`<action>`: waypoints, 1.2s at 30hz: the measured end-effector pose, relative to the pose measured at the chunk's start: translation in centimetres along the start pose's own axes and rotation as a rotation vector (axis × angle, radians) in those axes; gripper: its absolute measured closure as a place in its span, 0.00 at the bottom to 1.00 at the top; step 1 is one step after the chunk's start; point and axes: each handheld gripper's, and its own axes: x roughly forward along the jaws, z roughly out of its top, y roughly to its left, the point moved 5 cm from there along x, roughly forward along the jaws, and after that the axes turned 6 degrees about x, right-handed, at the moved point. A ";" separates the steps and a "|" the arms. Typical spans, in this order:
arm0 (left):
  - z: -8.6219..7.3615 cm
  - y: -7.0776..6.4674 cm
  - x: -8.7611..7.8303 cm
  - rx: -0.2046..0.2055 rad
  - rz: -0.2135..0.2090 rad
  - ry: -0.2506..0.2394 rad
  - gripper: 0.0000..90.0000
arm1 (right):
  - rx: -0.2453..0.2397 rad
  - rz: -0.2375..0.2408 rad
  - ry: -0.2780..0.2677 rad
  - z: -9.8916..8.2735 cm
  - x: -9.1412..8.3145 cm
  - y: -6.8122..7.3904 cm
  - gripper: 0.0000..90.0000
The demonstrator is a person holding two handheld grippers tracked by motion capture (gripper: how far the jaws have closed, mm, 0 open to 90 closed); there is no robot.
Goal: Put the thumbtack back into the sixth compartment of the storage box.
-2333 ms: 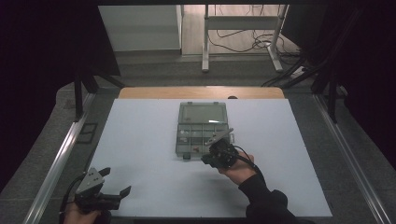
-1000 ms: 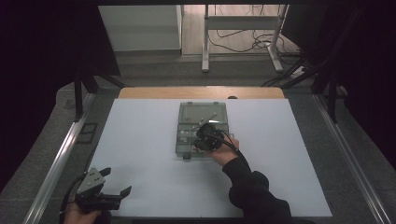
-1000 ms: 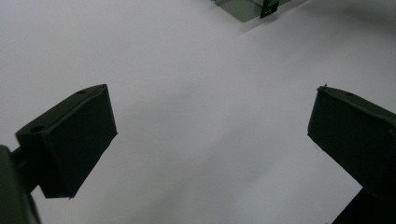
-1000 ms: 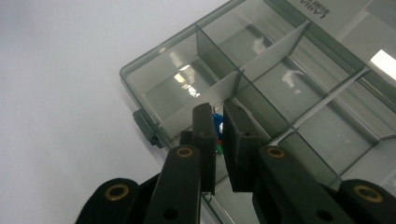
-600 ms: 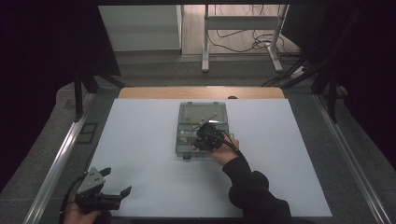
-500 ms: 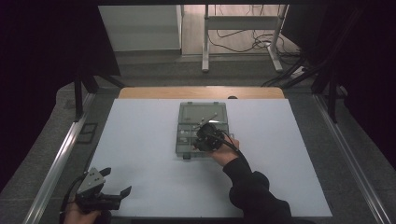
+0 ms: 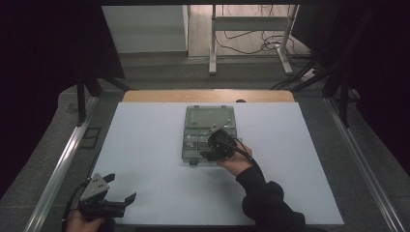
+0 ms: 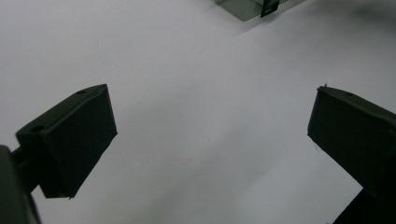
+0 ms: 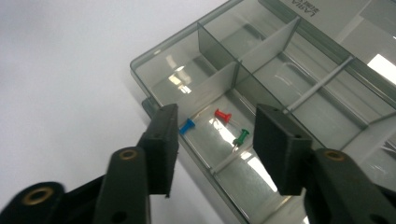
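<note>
A compartment box lies on the table at the centre of the high view, its open lid behind it. Three pushpins lie together in one near compartment. The right tongs hover over the box's near right; the left tongs sit lower left

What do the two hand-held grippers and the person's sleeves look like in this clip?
Both are black. The left hand-held gripper carries a grey three-cornered plate on top; its jaws have blocky black pads. The right hand-held gripper trails a black cable and has brass-coloured rivets. The right arm wears a dark sleeve.
</note>
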 end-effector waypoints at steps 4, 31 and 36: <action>0.0 0.0 0.0 0.000 0.000 0.000 0.02 | -0.003 -0.005 -0.004 -0.2 -0.3 0.1 0.51; 0.0 0.0 0.0 -0.003 -0.006 -0.002 0.02 | -0.006 -0.017 -0.025 -2.7 -2.5 -0.1 0.37; 0.0 0.1 0.0 -0.007 -0.008 -0.003 0.02 | -0.003 -0.017 -0.024 -3.2 -3.0 -0.2 0.33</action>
